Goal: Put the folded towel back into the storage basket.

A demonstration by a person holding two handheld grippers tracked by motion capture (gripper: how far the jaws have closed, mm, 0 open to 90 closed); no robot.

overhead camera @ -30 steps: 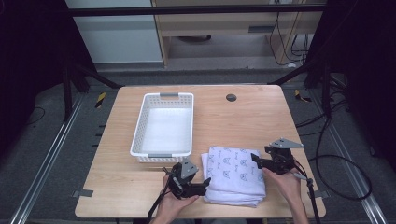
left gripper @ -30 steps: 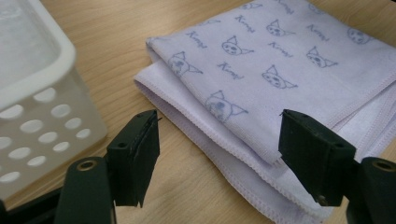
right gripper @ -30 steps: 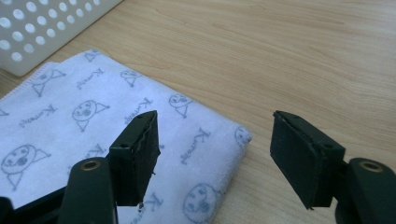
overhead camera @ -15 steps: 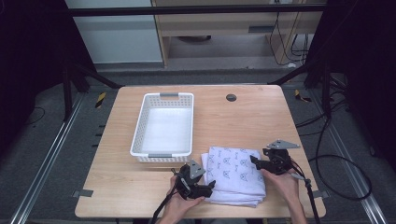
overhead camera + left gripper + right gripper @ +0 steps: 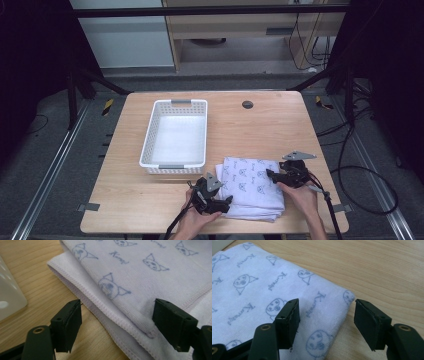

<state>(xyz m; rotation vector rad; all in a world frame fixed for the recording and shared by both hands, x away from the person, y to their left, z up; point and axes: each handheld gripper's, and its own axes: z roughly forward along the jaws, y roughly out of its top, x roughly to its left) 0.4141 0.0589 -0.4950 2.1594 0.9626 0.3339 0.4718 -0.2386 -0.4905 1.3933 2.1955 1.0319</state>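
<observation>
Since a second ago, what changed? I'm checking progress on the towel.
The left hand-held gripper slid right along the table's near edge to the folded towel, its jaws opening around the towel's corner. The right hand-held gripper stayed at the far edge, its jaws closing somewhat. Towel and basket stayed put.

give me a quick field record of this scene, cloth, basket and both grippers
cloth: folded white towel with blue cat print, lying flat at the table's near edge
basket: white basket, nothing in it, beside the towel's far left corner
left hand-held gripper: jaws have just been opening, astride the towel's near left corner, pads not pressing
right hand-held gripper: jaws have just been closing, open astride the towel's right edge
table: wooden table
</observation>
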